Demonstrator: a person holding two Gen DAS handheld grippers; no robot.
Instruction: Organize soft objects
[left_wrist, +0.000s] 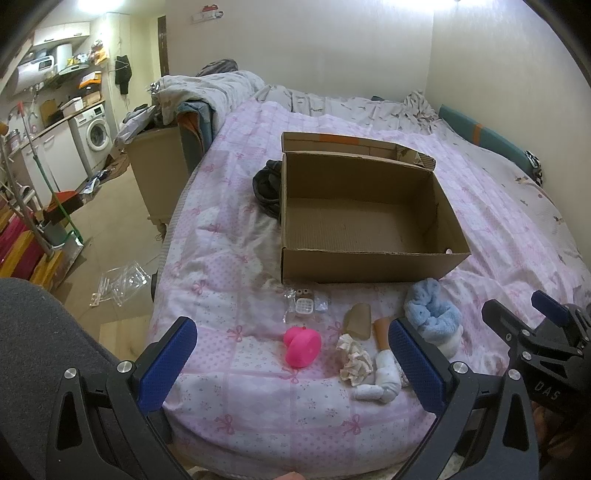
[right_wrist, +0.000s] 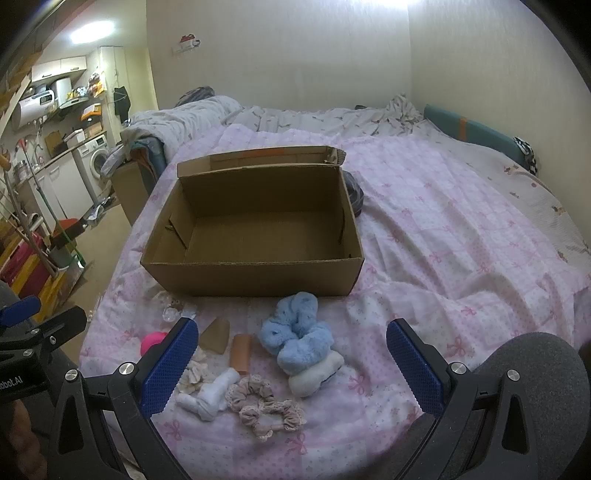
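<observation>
- Left gripper (left_wrist: 291, 354): held low over the near edge of the bed (left_wrist: 498, 206), pointing toward the far wall; its blue-padded fingers (left_wrist: 168, 363) are spread wide with nothing between them.
- Right gripper (right_wrist: 290, 360): level with the left one and just beside it, aimed the same way; its fingers (right_wrist: 415, 363) are likewise spread wide and hold nothing.
- Cardboard box (right_wrist: 255, 275): stands open on the pink quilt beyond both grippers, lid flap folded back, its inside bare.
- Blue fluffy scrunchie (right_wrist: 295, 328): lies just before the box's near wall, framed between the right gripper's fingers but not touched; a white fluffy piece (right_wrist: 314, 376) lies against its near side.
- Pink lace scrunchie (right_wrist: 264, 406): nearest the right gripper, flat on the quilt, with a white sock (right_wrist: 207, 397) touching its left side.
- Pink rubber duck (left_wrist: 301, 345): lies between the left gripper's fingers in the left wrist view, apart from both pads.
- Cream crumpled cloth (left_wrist: 354, 360): just right of the duck, beside the sock.
- Tan pieces (right_wrist: 242, 350): a small cylinder and a wedge between the cloth and the box.
- Small clear packet (left_wrist: 304, 304): near the box's left front corner.
</observation>
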